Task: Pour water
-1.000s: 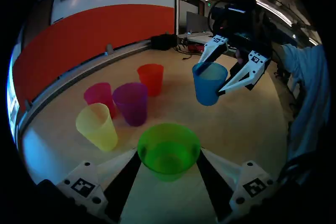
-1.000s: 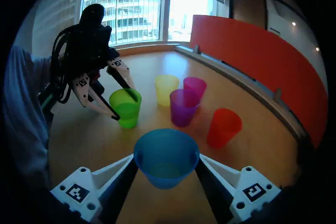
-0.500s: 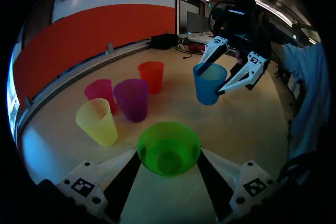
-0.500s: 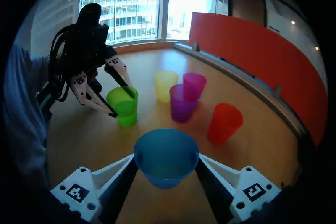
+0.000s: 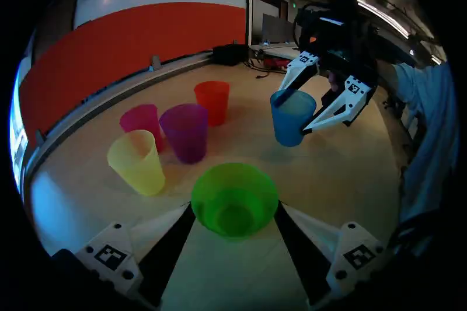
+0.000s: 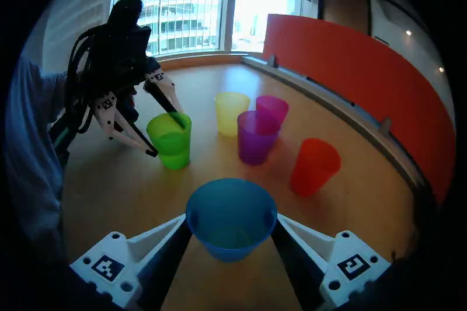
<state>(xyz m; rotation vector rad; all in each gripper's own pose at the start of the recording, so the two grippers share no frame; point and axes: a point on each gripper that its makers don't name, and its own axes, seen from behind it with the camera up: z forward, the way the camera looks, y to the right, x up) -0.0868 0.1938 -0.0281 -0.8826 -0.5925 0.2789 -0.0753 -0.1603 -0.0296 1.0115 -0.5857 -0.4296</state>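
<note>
The left gripper view looks over the green cup (image 5: 234,200), clamped between the two fingers of the left gripper (image 5: 233,207), toward a red wall (image 5: 117,42). Ahead to its right, the right gripper (image 5: 290,114) pinches the blue cup (image 5: 290,121) on both sides, with a light sleeve (image 5: 429,118) behind it. The right gripper view adds a bright window (image 6: 169,7) behind the left gripper and the blue cup's inside, where I cannot tell if there is water. Ahead-left of the left gripper stand the yellow cup (image 5: 137,162), purple cup (image 5: 185,133), pink cup (image 5: 139,121) and orange-red cup (image 5: 212,101), bunched near the wall-side edge. Between the two held cups the wooden surface (image 5: 333,177) gives open room. Both held cups are upright, mouths up, long axis vertical.
</note>
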